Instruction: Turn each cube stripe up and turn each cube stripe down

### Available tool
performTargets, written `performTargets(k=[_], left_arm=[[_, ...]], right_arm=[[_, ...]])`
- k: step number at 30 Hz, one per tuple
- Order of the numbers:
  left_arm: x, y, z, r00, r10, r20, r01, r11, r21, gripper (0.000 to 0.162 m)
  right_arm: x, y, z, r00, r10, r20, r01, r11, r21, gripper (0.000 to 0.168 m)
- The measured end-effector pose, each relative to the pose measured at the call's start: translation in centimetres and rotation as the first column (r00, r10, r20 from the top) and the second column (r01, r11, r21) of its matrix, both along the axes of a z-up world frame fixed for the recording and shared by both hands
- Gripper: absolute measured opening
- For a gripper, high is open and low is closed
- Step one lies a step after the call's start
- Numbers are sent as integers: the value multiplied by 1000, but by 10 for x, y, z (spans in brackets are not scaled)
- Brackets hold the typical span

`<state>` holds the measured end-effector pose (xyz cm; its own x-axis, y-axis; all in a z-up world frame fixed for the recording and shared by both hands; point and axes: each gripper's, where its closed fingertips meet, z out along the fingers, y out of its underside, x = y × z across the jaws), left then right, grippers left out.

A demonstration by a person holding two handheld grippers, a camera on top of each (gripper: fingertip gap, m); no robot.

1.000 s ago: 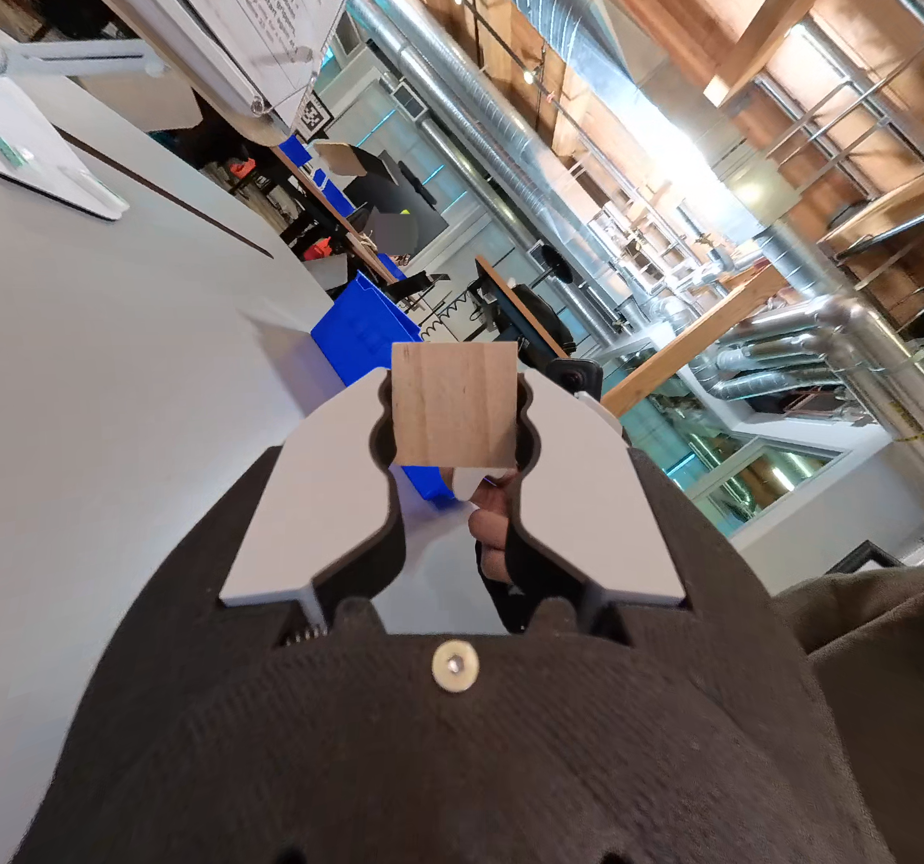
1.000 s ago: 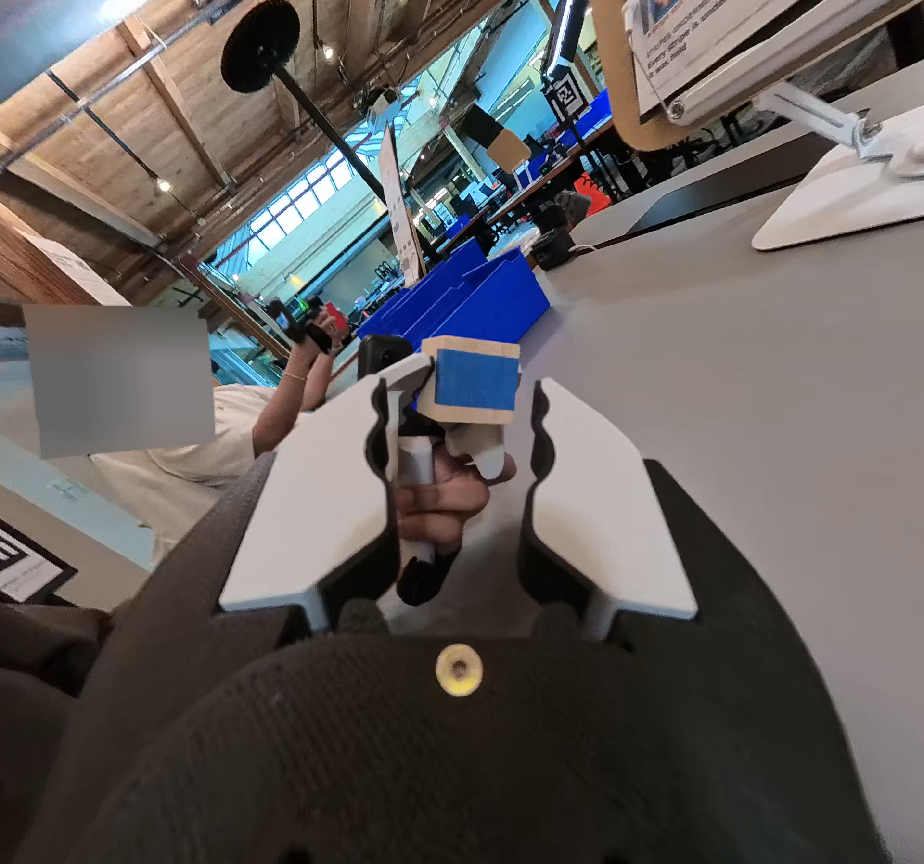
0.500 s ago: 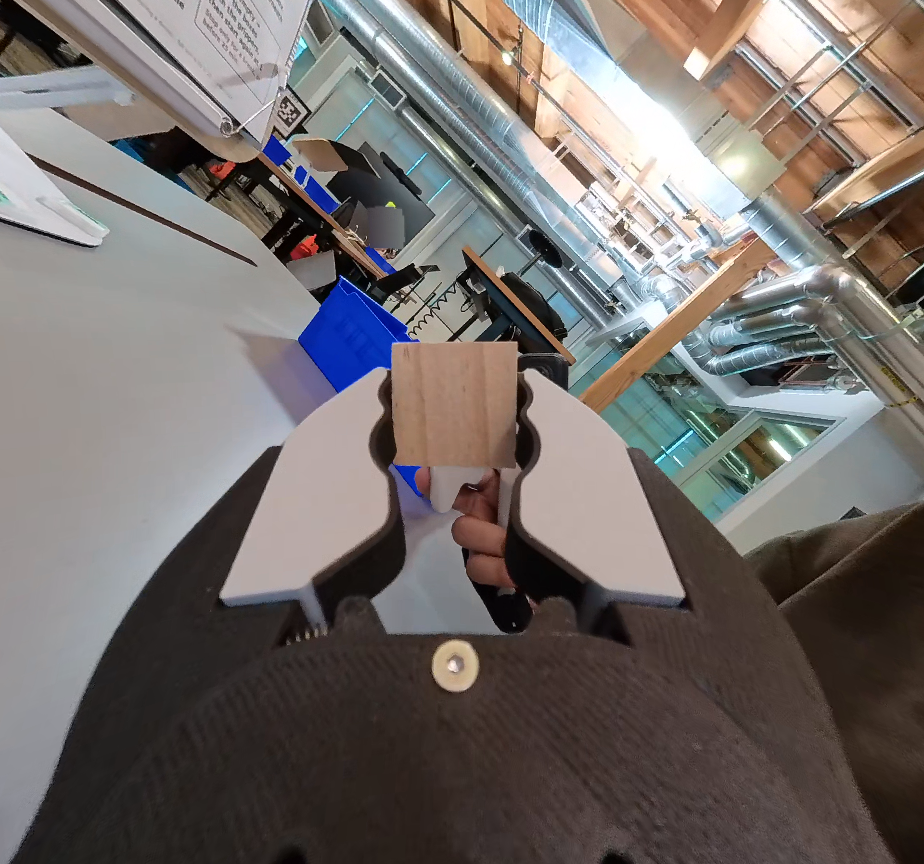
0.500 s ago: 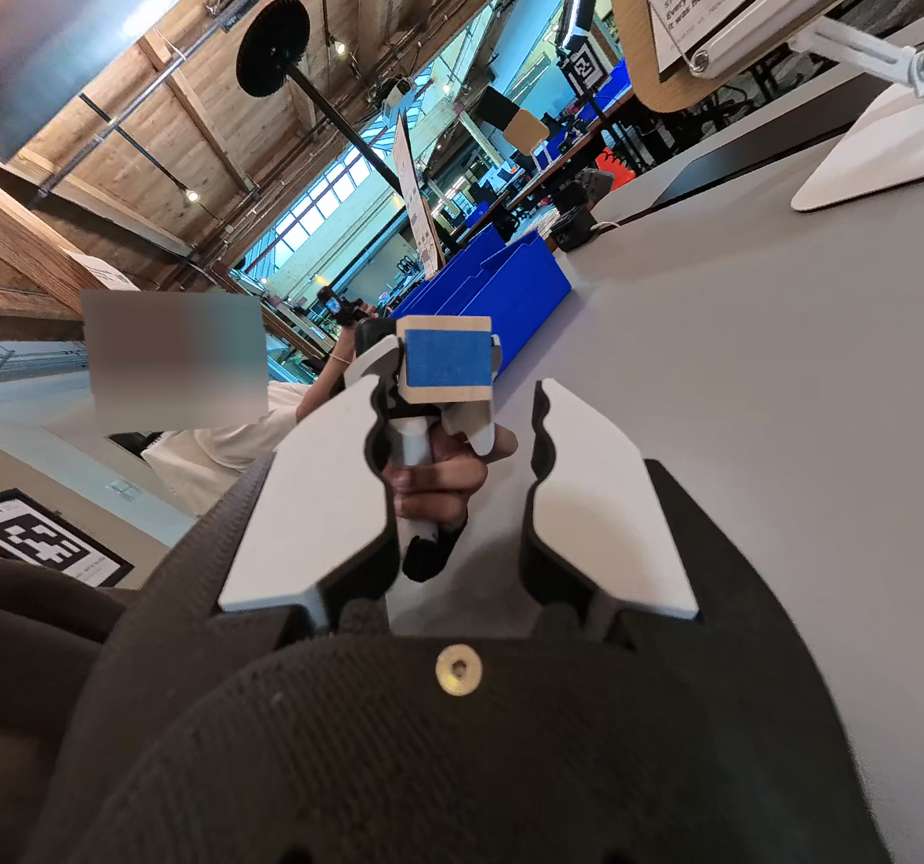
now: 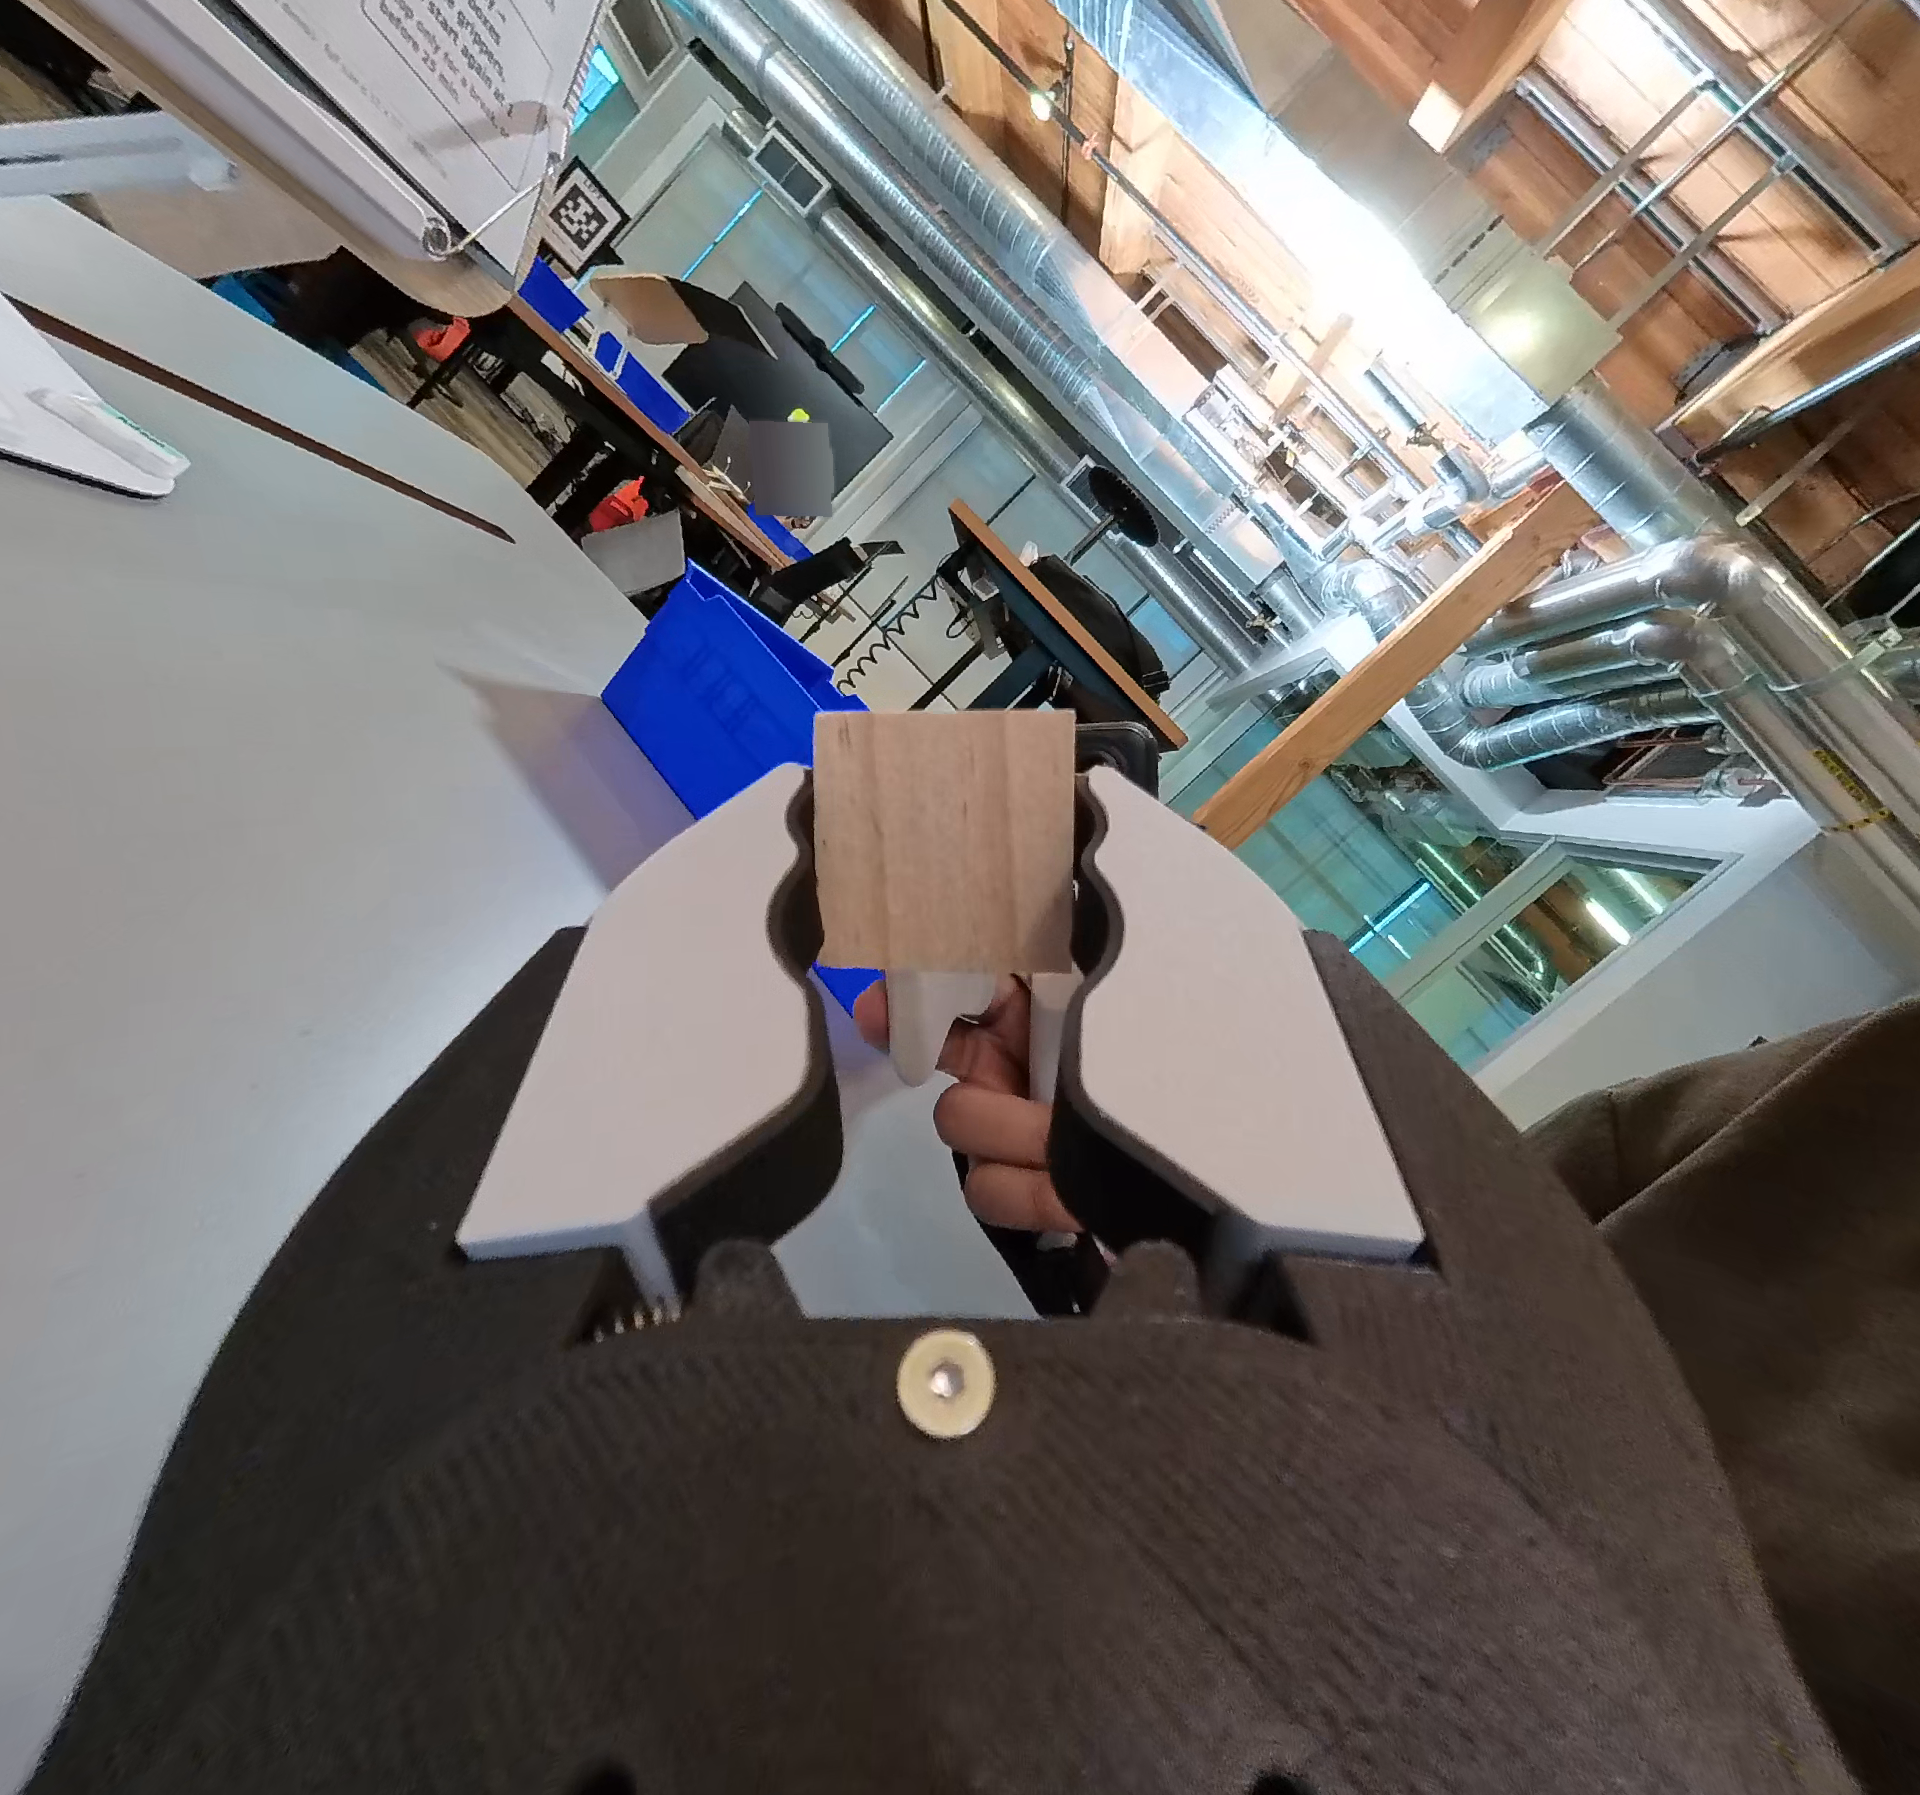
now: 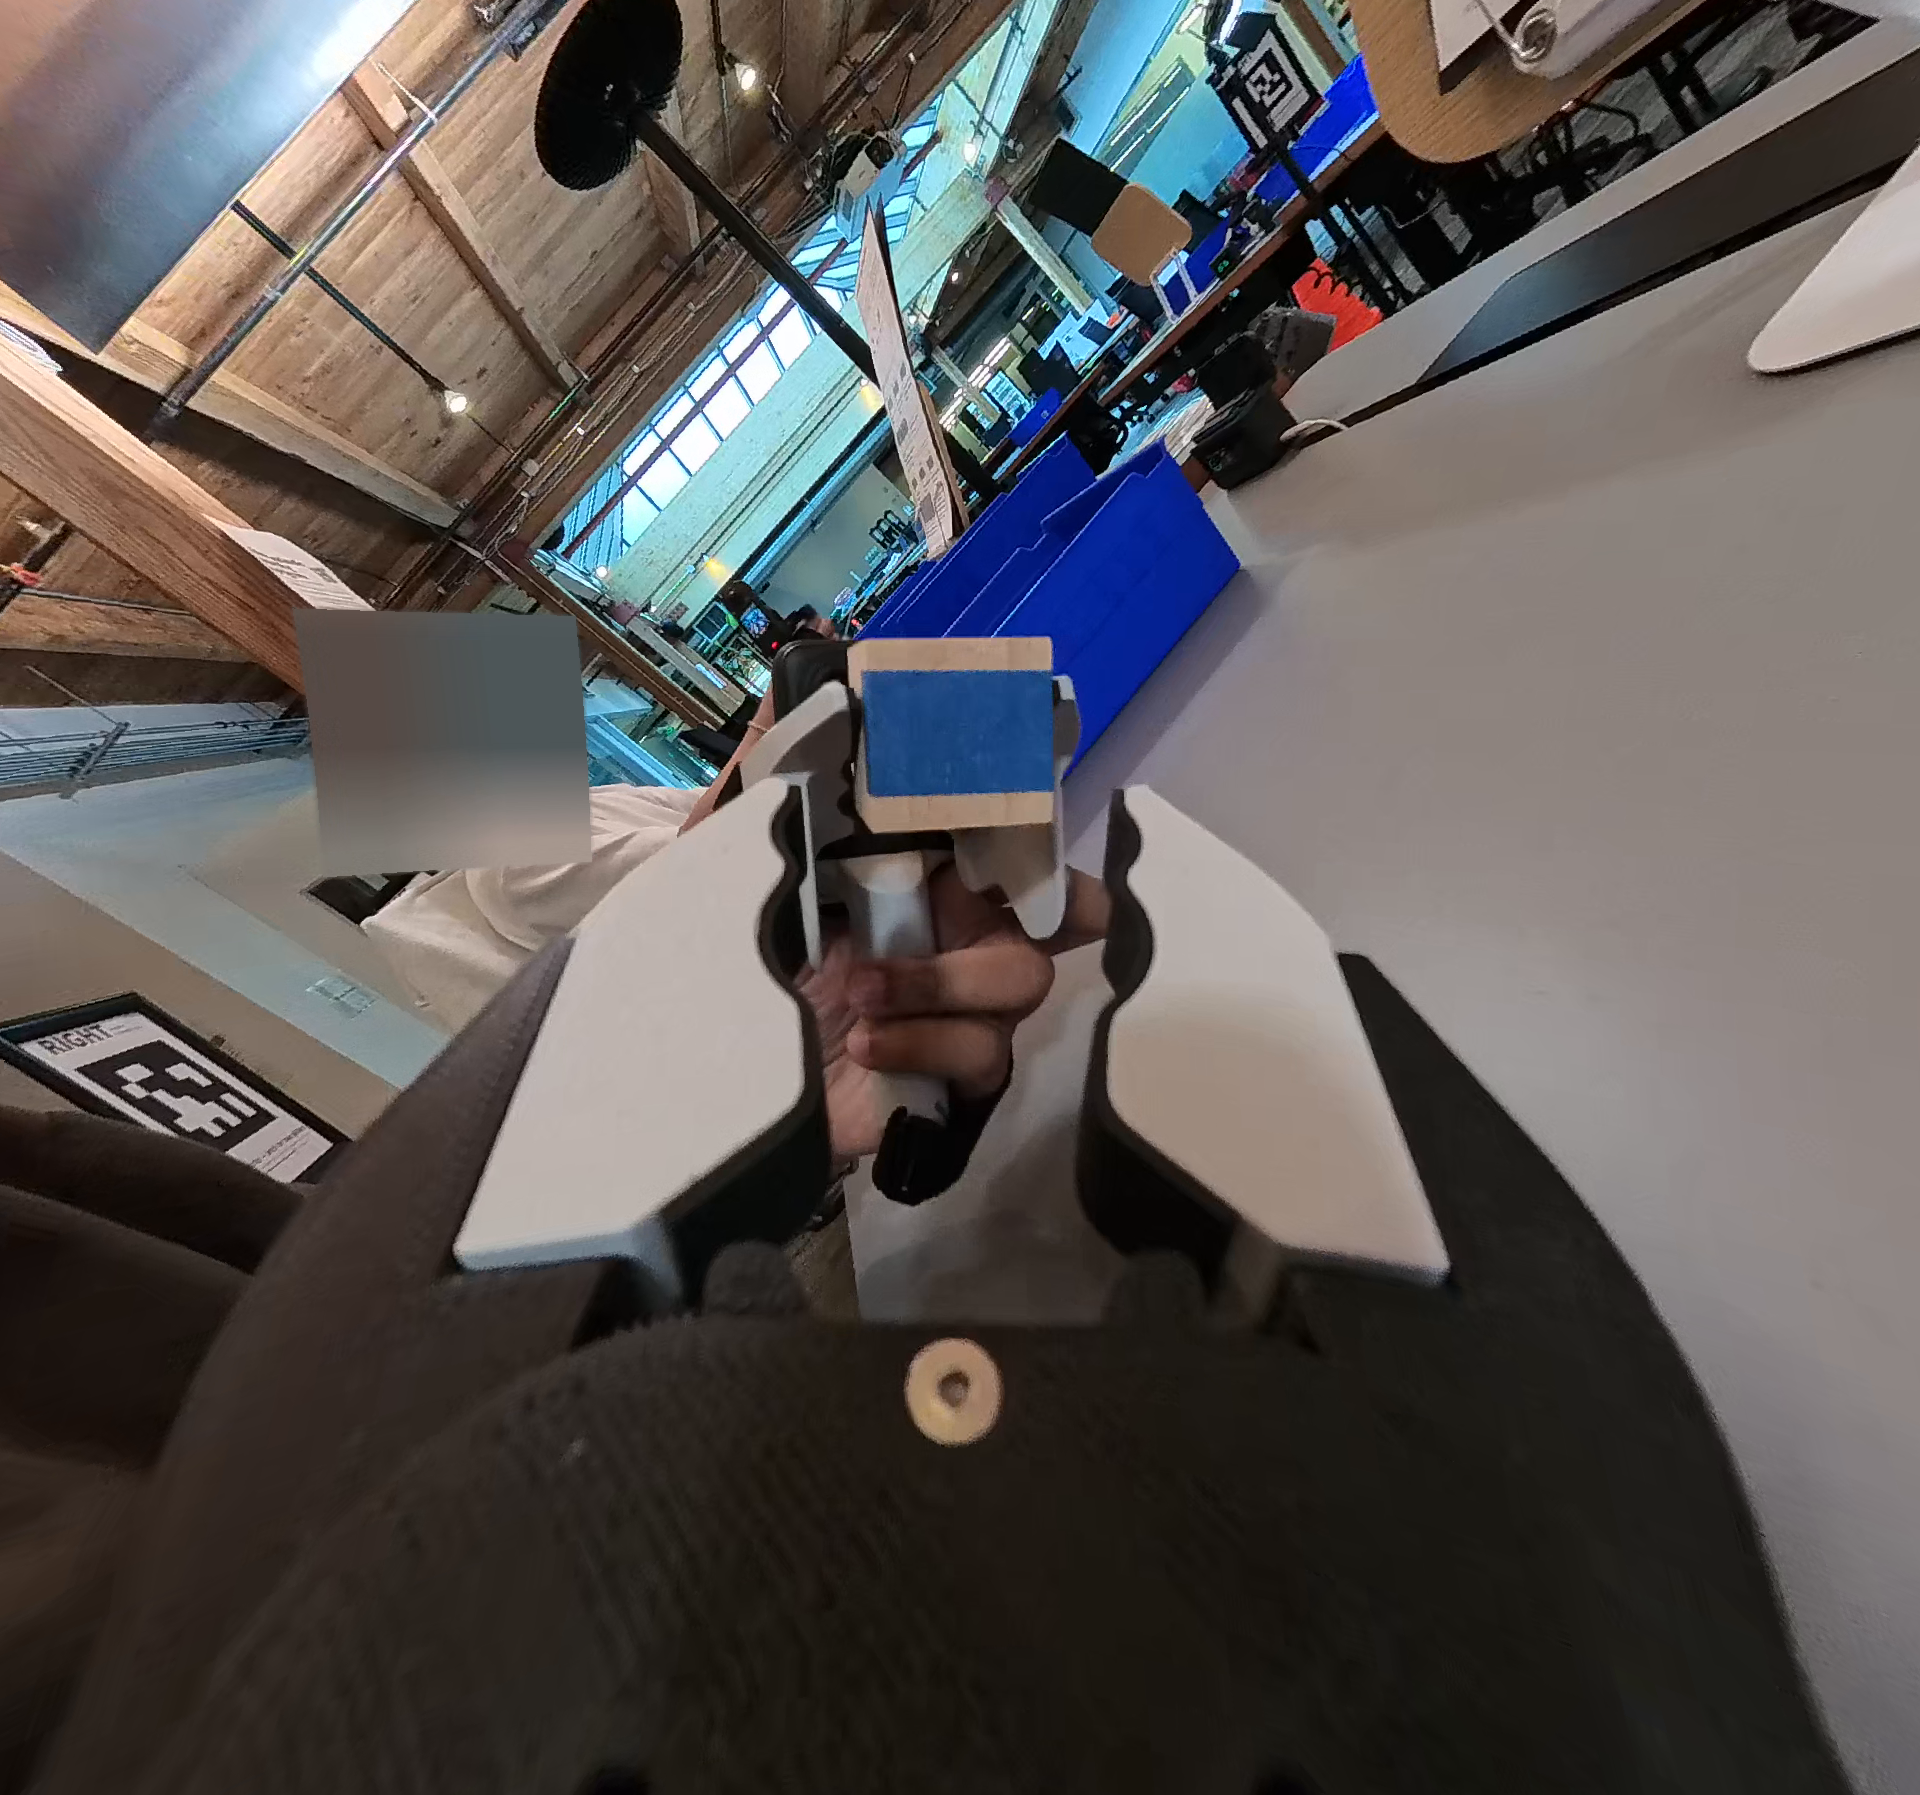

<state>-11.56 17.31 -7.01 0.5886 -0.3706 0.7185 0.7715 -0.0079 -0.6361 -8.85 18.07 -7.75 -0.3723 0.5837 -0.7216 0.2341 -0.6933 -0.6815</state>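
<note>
1. The wooden cube (image 5: 943, 841) is clamped between the left tool's (image 5: 943, 872) fingers, above the grey table (image 5: 260, 810).
2. Its blue stripe (image 6: 956, 733) faces the right tool (image 6: 951, 898), which is spread open and holds nothing.
3. For a clean hand-over, close the right tool squarely on the free faces.

Your left gripper (image 5: 943, 846) raised off table, tilted upward, jaws clamped on wooden cube (image 5: 943, 841). Your right gripper (image 6: 951, 862) faces it, jaws spread wide, nothing between fingers. Your left hand (image 6: 935, 1018) wraps left gripper's handle.
</note>
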Motion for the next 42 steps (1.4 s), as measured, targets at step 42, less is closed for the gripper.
performTargets(k=[42], left_arm=[[17, 1, 4, 996, -77, 37, 76, 996, 40, 46]], right_arm=[[-3, -12, -3, 998, 60, 5, -59, 995, -81, 55]])
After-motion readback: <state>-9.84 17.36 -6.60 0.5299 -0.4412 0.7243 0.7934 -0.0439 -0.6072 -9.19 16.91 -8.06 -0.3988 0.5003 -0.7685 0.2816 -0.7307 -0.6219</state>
